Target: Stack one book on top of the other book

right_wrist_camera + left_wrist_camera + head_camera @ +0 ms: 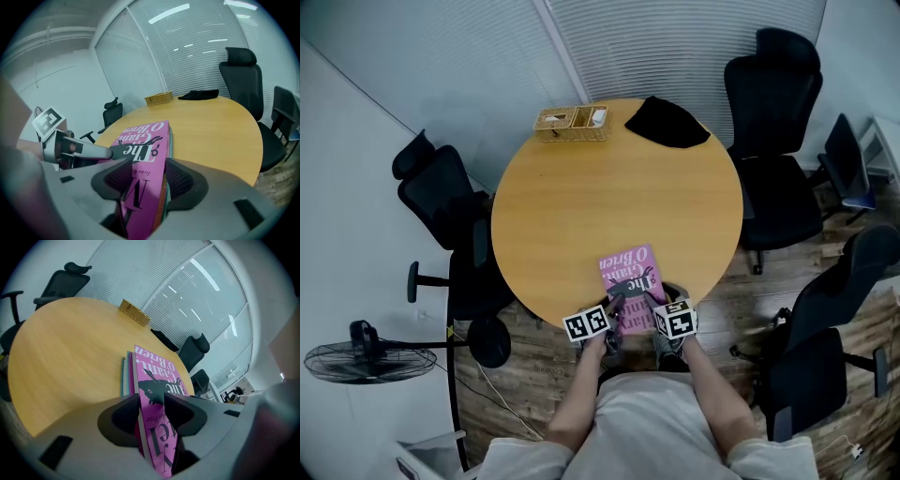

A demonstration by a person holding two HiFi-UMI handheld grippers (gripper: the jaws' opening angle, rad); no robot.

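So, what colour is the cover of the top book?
The top book is pink, lettered black; clearest in the right gripper view.

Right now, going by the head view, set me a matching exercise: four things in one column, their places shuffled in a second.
Things:
1. pink book
2. wicker box
3. black cloth
4. floor fan

Places:
A. on the floor
B. near edge of the table, on the teal book
C. far edge of the table, left
D. far edge of the table, right

Pairs: 1-B, 2-C, 3-D, 4-A
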